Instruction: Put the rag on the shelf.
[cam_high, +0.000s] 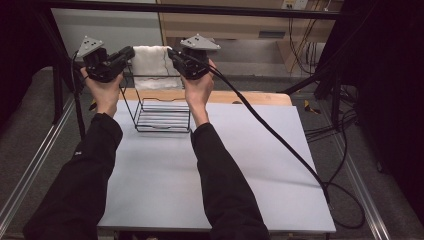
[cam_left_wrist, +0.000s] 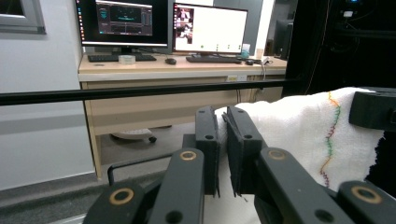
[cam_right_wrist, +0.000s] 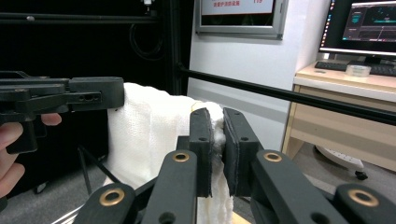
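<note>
A white towel (cam_high: 150, 61) with a coloured stitched seam hangs stretched between my two grippers, above a black wire rack (cam_high: 162, 112) on the table. My left gripper (cam_high: 131, 52) is shut on the towel's left edge, and in the left gripper view its jaws pinch the white cloth (cam_left_wrist: 299, 126) at the gripper's tip (cam_left_wrist: 223, 140). My right gripper (cam_high: 172, 54) is shut on the towel's right edge. The right gripper view shows its tip (cam_right_wrist: 218, 140) clamped on the cloth (cam_right_wrist: 149, 135), with the left gripper (cam_right_wrist: 100, 98) farther off at the left.
The pale grey table top (cam_high: 200, 170) carries the rack near its far edge, next to a wooden strip (cam_high: 250, 97). A black cable (cam_high: 280, 140) trails from the right gripper across the table. A black frame bar (cam_high: 200, 9) crosses overhead; a desk with monitors (cam_left_wrist: 163, 23) stands beyond.
</note>
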